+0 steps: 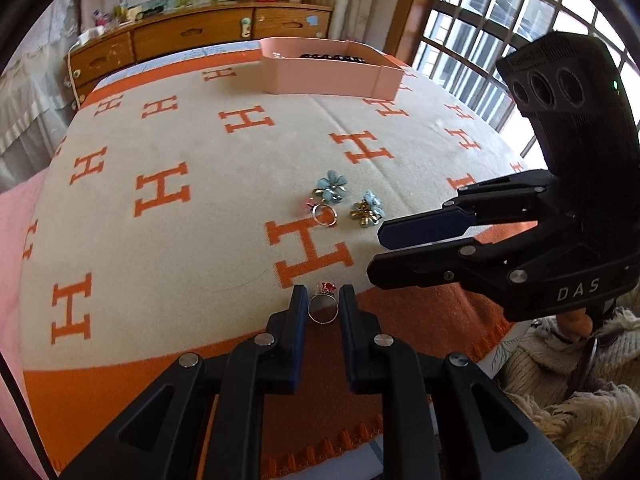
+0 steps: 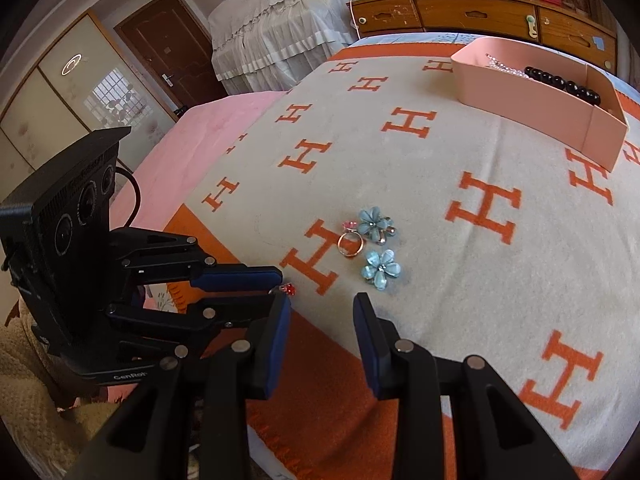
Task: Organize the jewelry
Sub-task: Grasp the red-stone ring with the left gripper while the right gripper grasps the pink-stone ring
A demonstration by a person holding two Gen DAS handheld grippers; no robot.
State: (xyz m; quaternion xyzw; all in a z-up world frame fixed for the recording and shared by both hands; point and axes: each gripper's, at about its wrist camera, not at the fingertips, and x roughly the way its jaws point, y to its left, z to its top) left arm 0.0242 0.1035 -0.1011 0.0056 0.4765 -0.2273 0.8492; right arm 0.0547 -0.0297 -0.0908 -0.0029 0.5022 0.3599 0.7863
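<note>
The ring with the red stone point(image 1: 323, 305) sits between the fingers of the left tongs point(image 1: 323, 300), which are closed narrow on its silver band, at the orange edge of the blanket point(image 1: 200, 152) on the bed. Just beyond these tongs lie a second ring point(image 1: 323, 214) and two blue flower pieces point(image 1: 331, 189). The right tongs point(image 2: 322, 312) stand partly open and empty, near the flowers. Far ahead stands the pink box point(image 1: 320, 74) with dark beads point(image 2: 562, 84).

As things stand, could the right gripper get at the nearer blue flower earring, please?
Probably yes: the right gripper is open and empty, the blue flower earring lies just ahead on the blanket, and nothing sits between them.
</note>
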